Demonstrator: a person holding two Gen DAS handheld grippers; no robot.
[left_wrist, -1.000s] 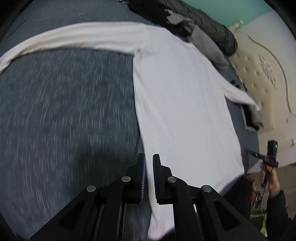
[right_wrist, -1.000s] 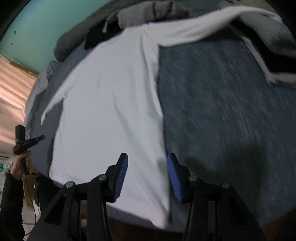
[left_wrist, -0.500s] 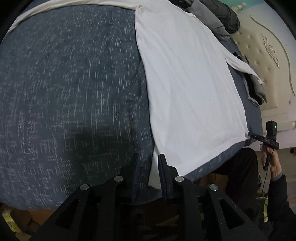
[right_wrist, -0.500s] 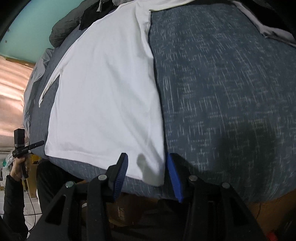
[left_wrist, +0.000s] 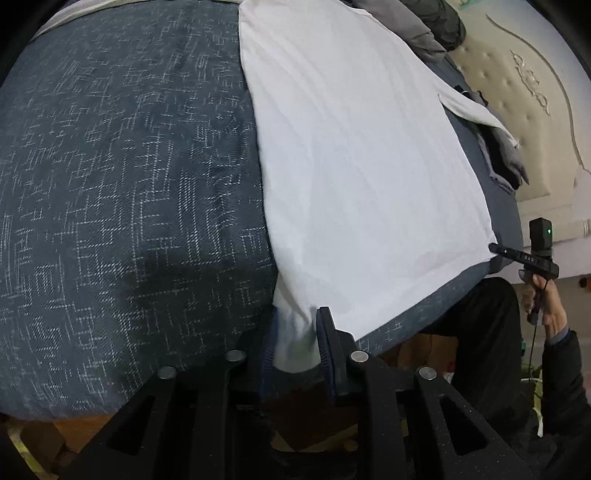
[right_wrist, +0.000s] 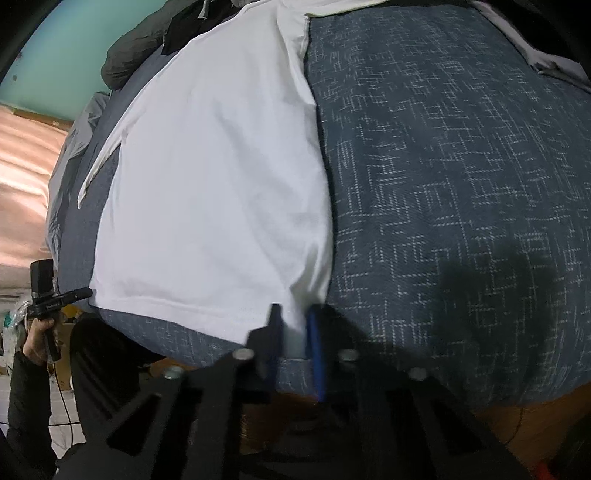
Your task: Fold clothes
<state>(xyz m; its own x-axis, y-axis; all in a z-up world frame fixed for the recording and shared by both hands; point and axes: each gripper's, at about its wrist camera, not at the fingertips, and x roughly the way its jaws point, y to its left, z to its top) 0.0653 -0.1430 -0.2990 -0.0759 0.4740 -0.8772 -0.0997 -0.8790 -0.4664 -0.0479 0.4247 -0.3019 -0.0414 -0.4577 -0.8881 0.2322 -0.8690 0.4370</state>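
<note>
Nearest to us, our left gripper point(left_wrist: 295, 341) has a bottom corner of the white shirt point(left_wrist: 354, 177) pinched between its narrow jaws, the cloth bunched there at the near edge of the bed point(left_wrist: 122, 184). Our right gripper point(right_wrist: 293, 341) is closed down the same way on the other bottom corner of the shirt point(right_wrist: 214, 192), though that view is a little blurred and we cannot see how deep the cloth sits. Both tools point forward over the bed edge and sit low, with the hem between them.

In the right view, a person's hand point(right_wrist: 38, 334) at the near left holds a small camera on a handle point(right_wrist: 42, 291), just beside the hem.

Beyond the corners, the shirt lies face-flat and spread out on the blue-grey bedcover, its body running away from us and one sleeve point(left_wrist: 476, 110) reaching out to the right. We judge it light, soft and limp: it will sag between two holds and drag on the rough cover, so the two hem corners are the sensible places to take it, held apart to keep the hem taut. Small puckers already rise just above each hold.

At the far end, a heap of dark and grey clothes point(left_wrist: 432, 26) lies past the shoulders, with a padded cream headboard point(left_wrist: 532, 122) at far right.
</note>
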